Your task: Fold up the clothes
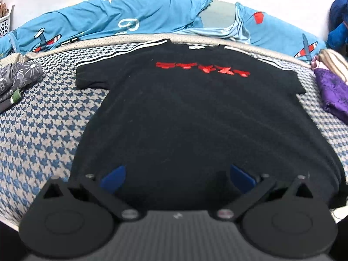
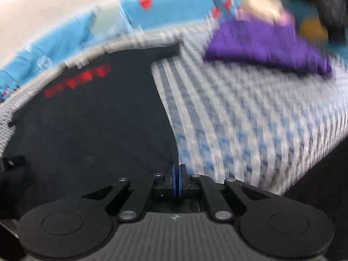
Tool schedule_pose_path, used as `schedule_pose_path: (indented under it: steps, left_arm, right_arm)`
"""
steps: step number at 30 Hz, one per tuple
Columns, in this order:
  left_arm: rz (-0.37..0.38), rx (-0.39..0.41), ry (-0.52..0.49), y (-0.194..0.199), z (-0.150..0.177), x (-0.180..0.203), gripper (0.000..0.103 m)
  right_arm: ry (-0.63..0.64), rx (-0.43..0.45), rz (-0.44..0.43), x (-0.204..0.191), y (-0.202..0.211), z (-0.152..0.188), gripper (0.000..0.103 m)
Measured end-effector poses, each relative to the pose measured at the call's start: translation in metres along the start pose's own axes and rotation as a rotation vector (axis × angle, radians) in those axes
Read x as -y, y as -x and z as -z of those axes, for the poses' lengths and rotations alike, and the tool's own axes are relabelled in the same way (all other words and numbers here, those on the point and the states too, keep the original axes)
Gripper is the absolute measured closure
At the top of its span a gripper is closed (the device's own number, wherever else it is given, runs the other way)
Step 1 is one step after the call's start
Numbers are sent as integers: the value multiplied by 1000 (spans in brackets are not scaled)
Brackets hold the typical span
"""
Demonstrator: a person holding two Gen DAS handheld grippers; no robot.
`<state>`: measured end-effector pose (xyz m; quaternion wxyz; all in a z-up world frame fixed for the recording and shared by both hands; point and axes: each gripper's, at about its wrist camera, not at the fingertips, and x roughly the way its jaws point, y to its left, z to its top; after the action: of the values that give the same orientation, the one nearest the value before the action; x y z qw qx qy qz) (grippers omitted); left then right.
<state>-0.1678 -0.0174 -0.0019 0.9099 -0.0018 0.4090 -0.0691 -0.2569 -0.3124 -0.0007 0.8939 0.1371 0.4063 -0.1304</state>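
A black T-shirt (image 1: 195, 113) with red lettering and white shoulder stripes lies flat on a blue-and-beige houndstooth bed cover (image 1: 43, 126), collar at the far side. My left gripper (image 1: 177, 179) is open and empty, hovering over the shirt's near hem. The right wrist view is motion-blurred. There the shirt (image 2: 97, 119) fills the left half. My right gripper (image 2: 178, 180) has its blue pads pressed together at the shirt's near right hem corner; I cannot tell whether cloth is pinched between them.
A folded purple garment (image 1: 332, 91) lies at the right of the shirt and also shows in the right wrist view (image 2: 267, 45). A grey patterned garment (image 1: 17, 76) lies at the left. A light blue airplane-print sheet (image 1: 130, 19) runs along the far side by the wall.
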Motion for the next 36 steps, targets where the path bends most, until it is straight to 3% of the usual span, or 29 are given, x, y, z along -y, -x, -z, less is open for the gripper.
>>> schedule_pose_path:
  steps: [3, 8, 16, 27, 36]
  left_arm:
    - [-22, -8, 14, 0, 0, -5, 0]
    - [-32, -5, 53, 2, -2, -16, 0]
    - [-24, -34, 64, -4, -11, -18, 0]
    - [3, -24, 51, -23, -39, -24, 0]
    - [29, -56, 27, -49, -67, -32, 0]
  right_arm:
    - [-41, 59, 1, 6, 10, -3, 96]
    - [-3, 124, -44, -2, 20, -9, 95]
    - [65, 55, -133, -13, 2, -28, 90]
    - [203, 45, -221, -42, -46, -82, 86]
    - [97, 8, -235, -34, -89, -119, 84]
